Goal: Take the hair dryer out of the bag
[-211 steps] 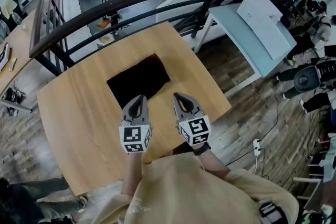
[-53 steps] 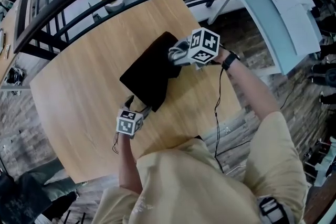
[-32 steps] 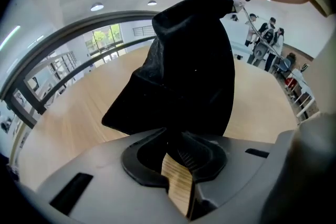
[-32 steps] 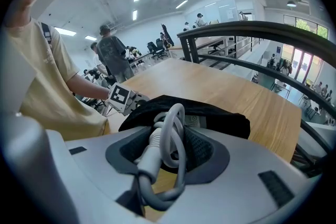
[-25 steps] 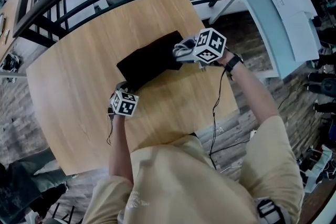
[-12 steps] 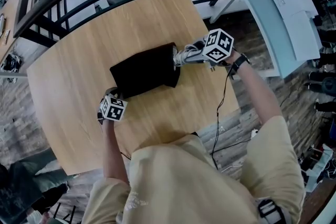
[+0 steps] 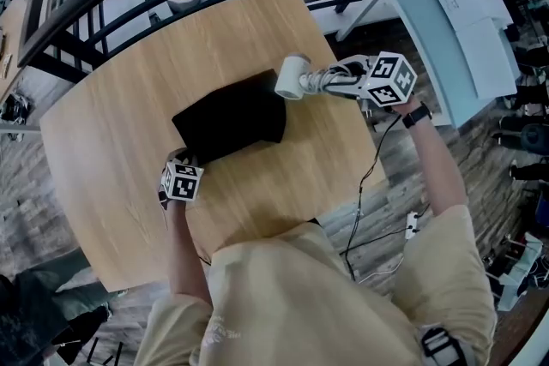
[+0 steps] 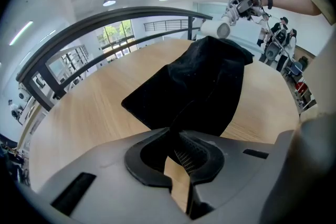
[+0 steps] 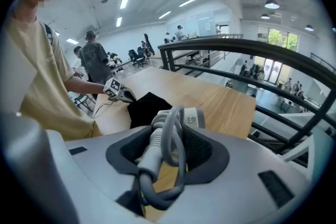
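Gripping the hair dryer [image 7: 292, 78] by its cord-wrapped handle with the right gripper [image 7: 333, 81], jaws fairly wide around it. Held over the table [image 7: 111, 141], out of the black bag [image 7: 230, 117], just beside its right end. Pinching the bag's near-left corner with the left gripper [image 7: 182, 160], jaws almost together on the cloth.

bag [image 7: 230, 126] ctr table [image 7: 111, 171], railing [image 8: 136, 9] behind

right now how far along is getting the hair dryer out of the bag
Done: the hair dryer looks clear of the black bag, just past its end. In hand: right gripper clamps its handle and cord; left gripper pinches the bag's opposite corner. Left: probably setting it on the table.
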Demonstrator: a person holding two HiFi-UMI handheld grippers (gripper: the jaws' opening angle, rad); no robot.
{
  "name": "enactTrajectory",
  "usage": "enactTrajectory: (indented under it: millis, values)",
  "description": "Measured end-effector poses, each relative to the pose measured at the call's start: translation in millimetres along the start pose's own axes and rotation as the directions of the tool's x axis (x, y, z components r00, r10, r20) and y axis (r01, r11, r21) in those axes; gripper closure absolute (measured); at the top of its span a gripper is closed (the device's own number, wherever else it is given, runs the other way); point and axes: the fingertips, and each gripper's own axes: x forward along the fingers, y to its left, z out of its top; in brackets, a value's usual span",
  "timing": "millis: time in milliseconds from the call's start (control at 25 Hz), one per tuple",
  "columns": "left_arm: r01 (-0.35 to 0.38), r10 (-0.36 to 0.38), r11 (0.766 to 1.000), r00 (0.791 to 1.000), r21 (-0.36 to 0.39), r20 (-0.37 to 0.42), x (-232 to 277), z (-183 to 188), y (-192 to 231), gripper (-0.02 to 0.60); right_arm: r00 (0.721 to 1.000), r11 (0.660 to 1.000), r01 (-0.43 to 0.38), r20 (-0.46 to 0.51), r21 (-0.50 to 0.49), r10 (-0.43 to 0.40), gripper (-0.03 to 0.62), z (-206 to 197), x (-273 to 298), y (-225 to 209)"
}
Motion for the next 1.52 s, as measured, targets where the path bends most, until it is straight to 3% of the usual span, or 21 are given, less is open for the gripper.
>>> enactTrajectory:
  millis: [160, 360, 600, 680, 800, 920, 1040, 1200, 1280, 1400, 1520]
  values:
    - [-0.009, 0.009, 1.0, 1.0, -0.007, -0.002, 0, -1, 1, 0.552, 0.97, 0.975, 0.213, 0.107, 0.061, -0.219, 0.422, -9, -10, -23]
    - [-0.024, 0.024, 0.998, 1.0, -0.06, 0.008, 2, 2, 1, 0.552, 0.873, 0.902, 0.402, 0.229, 0.158, -0.43, 0.422, -24, 11, -27]
    - [-0.018, 0.021, 0.995, 0.999, -0.102, 0.031, 2, 6, -2, 0.548, 0.773, 0.803, 0.525, 0.237, 0.28, -0.588, 0.422, -45, 57, -16]
    - [-0.02, 0.025, 0.994, 0.999, -0.111, 0.041, -2, 9, -3, 0.546, 0.732, 0.756, 0.578, 0.214, 0.308, -0.647, 0.422, -52, 66, -14]
    - [-0.024, 0.033, 0.989, 0.998, -0.143, 0.06, -6, 12, -3, 0.536, 0.667, 0.671, 0.582, 0.203, 0.459, -0.717, 0.422, -63, 69, -14]
    - [-0.023, 0.036, 0.986, 0.997, -0.167, 0.075, -8, 14, -4, 0.521, 0.623, 0.607, 0.607, 0.166, 0.513, -0.764, 0.422, -71, 81, -9]
    - [0.0, 0.016, 0.984, 0.996, -0.177, 0.088, -12, 14, -13, 0.465, 0.624, 0.57, 0.635, 0.09, 0.521, -0.776, 0.422, -87, 97, 0]
    - [0.041, -0.023, 0.983, 0.994, -0.176, 0.102, -24, 14, -20, 0.397, 0.695, 0.561, 0.605, -0.03, 0.564, -0.719, 0.399, -110, 113, 8]
    - [0.047, -0.028, 0.984, 0.993, -0.17, 0.112, -32, 10, -19, 0.373, 0.706, 0.553, 0.6, -0.056, 0.578, -0.707, 0.393, -116, 112, 12]
    - [0.052, -0.026, 0.984, 0.989, -0.171, 0.147, -50, 8, -17, 0.361, 0.699, 0.552, 0.595, -0.038, 0.585, -0.714, 0.373, -112, 97, 21]
    - [0.05, -0.01, 0.982, 0.976, -0.18, 0.216, -74, 17, -15, 0.359, 0.66, 0.534, 0.582, 0.027, 0.614, -0.751, 0.372, -88, 71, 36]
